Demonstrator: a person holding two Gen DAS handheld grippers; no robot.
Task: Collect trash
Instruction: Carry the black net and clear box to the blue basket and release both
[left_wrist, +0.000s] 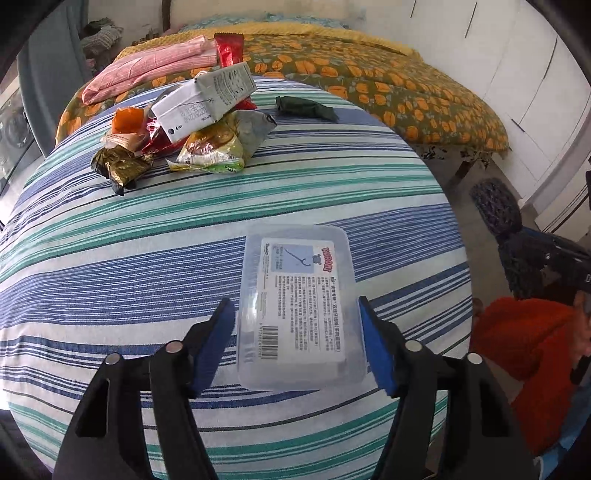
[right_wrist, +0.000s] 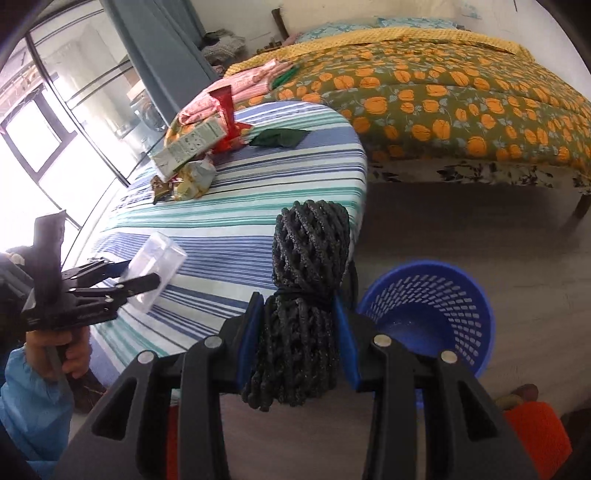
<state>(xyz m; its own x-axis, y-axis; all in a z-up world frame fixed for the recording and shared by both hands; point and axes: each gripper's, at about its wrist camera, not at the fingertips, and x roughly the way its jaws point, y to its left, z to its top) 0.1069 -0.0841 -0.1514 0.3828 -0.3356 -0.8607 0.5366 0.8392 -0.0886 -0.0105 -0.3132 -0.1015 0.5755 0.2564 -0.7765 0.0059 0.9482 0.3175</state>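
The left tongs (left_wrist: 297, 341) grip a clear plastic box (left_wrist: 295, 306) above the striped surface (left_wrist: 147, 236). The right tongs (right_wrist: 299, 336) clamp a dark foam net (right_wrist: 306, 295) beside that surface, with the blue basket (right_wrist: 476, 314) just beyond. A wrapper pile (left_wrist: 184, 125) lies at the surface's far end.

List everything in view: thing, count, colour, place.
Clear box: 1, transparent with white label, between the left gripper's fingers.
Foam net: 1, black, in the right gripper.
Basket: 1, blue, on the floor beside the table.
Carton: 1, white, atop the wrapper pile.
Wrappers: several, red, orange, gold, green-yellow, far end of table.
Green wrapper: 1, dark, alone beside the pile.
Table: 1, striped cloth.
Bed: 1, pumpkin print, behind.
Left gripper: black, blue pads.
Right gripper: same.
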